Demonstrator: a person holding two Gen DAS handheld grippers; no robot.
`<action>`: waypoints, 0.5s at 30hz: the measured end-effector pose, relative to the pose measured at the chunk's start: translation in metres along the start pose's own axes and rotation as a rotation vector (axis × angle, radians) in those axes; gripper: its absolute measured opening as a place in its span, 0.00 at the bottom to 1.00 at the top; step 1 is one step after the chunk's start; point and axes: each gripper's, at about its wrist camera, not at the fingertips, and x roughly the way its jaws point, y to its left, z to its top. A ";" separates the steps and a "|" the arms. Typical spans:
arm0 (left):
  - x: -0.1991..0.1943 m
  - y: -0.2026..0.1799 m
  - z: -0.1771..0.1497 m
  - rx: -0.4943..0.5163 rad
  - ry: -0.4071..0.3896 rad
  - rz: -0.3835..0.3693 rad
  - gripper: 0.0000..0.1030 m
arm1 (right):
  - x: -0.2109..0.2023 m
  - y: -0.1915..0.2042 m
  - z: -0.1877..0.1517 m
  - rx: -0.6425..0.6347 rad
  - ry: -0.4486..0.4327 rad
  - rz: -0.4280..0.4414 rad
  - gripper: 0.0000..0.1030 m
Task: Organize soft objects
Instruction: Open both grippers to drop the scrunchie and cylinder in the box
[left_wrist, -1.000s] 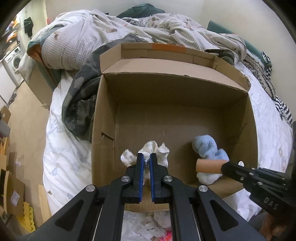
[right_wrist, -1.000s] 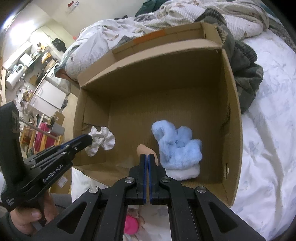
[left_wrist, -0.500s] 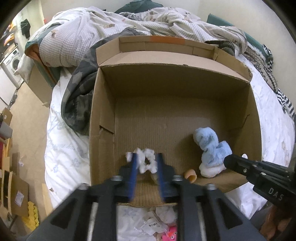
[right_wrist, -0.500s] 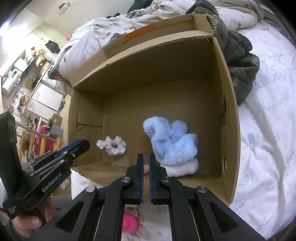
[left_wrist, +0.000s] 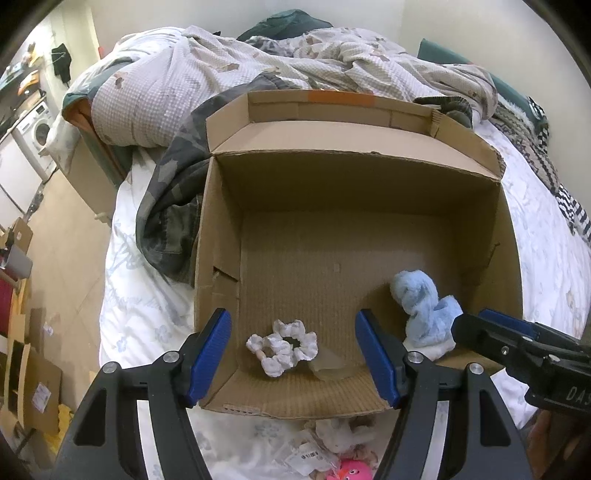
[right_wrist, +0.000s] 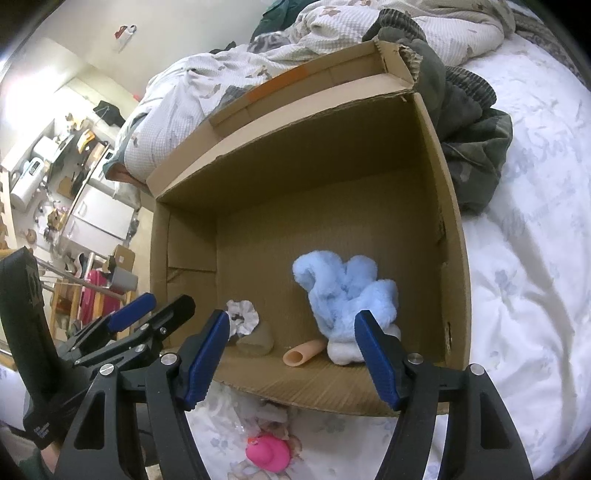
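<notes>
Beige tube (right_wrist: 303, 351) lies flat in cardboard box (right_wrist: 452, 236), open end facing left.

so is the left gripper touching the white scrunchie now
Apart. The left wrist view shows the left gripper open, its fingers wide to either side of the white scrunchie, bare cardboard between them.

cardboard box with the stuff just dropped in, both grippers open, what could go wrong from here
1. More soft things, such as the pink toy, lie on the bed close under the near wall of the cardboard box; reaching for them could knock or crush that wall.
2. The white scrunchie and beige tube sit near the front edge; a gripper going back in might drag them out.
3. The left gripper and right gripper are close together and could collide.
</notes>
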 end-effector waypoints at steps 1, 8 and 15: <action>0.000 0.000 0.000 -0.001 -0.002 0.001 0.65 | 0.000 0.000 0.000 -0.004 -0.001 -0.002 0.72; -0.004 0.002 -0.002 -0.001 -0.014 0.009 0.65 | -0.003 -0.001 -0.001 0.001 -0.010 -0.011 0.72; -0.019 0.012 -0.008 -0.035 -0.031 0.005 0.65 | -0.008 0.002 -0.005 -0.002 -0.022 -0.018 0.72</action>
